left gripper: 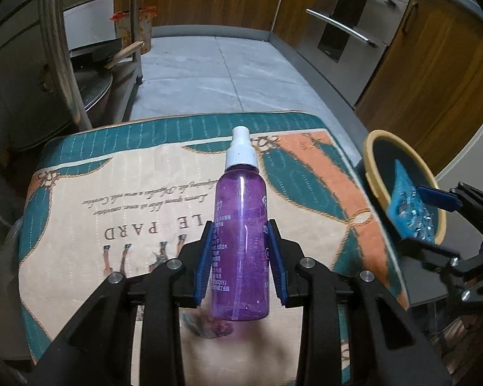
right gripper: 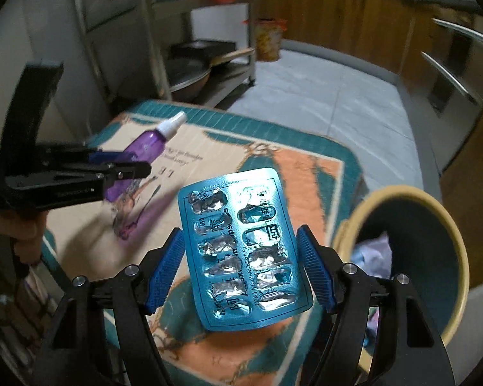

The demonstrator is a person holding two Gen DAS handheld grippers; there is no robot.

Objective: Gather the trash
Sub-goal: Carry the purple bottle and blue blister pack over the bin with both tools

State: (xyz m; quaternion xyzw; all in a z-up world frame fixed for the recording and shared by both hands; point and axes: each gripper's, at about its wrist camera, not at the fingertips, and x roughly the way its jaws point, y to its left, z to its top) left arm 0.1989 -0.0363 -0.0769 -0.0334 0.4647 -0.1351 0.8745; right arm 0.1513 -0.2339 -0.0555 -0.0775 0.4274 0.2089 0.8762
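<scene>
Two handheld grippers are shown above a small table covered by a printed cloth (left gripper: 119, 193) in teal, cream and orange. The left gripper (left gripper: 241, 257) is pinched on a purple spray bottle (left gripper: 240, 234), its blue pads (left gripper: 206, 257) pressed against the bottle's sides at about mid-body. The bottle is held clear of the cloth, with its long axis running straight forward along the fingers and its white nozzle pointing away from the hand. The right gripper (right gripper: 241, 270) is closed across the width of a blue blister pack (right gripper: 241, 247), whose foil pockets are torn open and appear empty. The pack's long axis also runs forward along the fingers, its far end tipped upward. A round bin (right gripper: 347, 225), dark blue inside with a cream rim, is seen just past the right-hand edge of the table, with some crumpled pale material already lying in it. The deciding relation is this: the bin lies to the right of both grippers and lower than them, and the right gripper is much the nearer. In the left wrist view the pack is seen already against the bin's mouth, though whether it is fully over the opening cannot be told. The left gripper, with the bottle, is placed over the middle of the cloth, well apart from the bin. It is judged that the pack can be dropped first, and that the bottle must be carried across to the right afterwards.
</scene>
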